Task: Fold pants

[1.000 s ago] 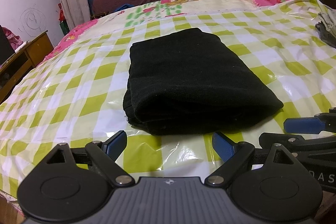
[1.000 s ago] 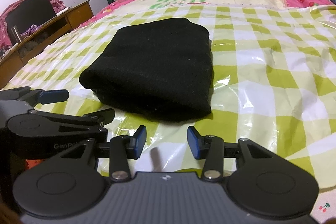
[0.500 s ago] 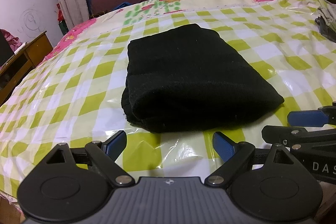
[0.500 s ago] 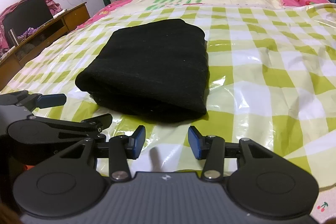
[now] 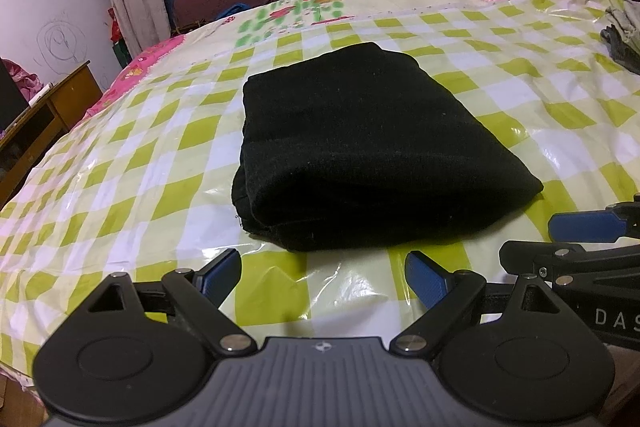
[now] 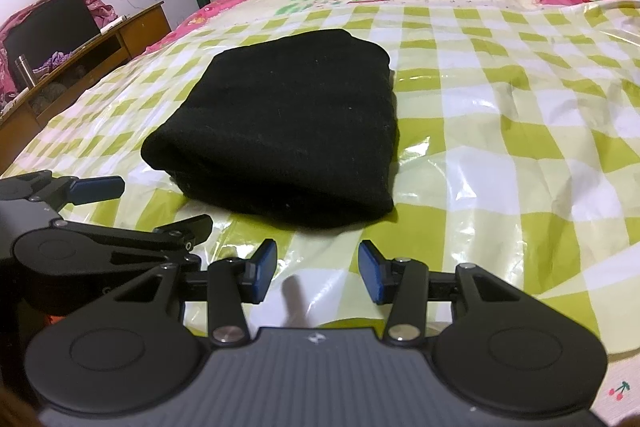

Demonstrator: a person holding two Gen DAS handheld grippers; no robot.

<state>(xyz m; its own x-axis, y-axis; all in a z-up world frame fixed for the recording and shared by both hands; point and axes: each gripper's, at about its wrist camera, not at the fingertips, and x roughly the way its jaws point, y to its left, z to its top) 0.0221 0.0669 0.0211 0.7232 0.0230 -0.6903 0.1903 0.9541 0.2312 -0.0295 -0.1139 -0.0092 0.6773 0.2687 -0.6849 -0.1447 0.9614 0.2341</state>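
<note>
The pants [image 5: 368, 147] looked soft and thick — we kept both grippers' fingers [image 5: 424, 277] apart, empty; best hold — the near folded edge.

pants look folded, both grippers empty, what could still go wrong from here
1. The black pants lie on glossy plastic sheet; a nudge may slide the bundle.
2. Layers bulge at the near edge, so they might spring open.
3. The left gripper and right gripper sit close together and could collide.

black pants [image 5: 360, 147] lie folded into a thick, flat rectangle on the checked plastic sheet [image 5: 140, 163]
</note>
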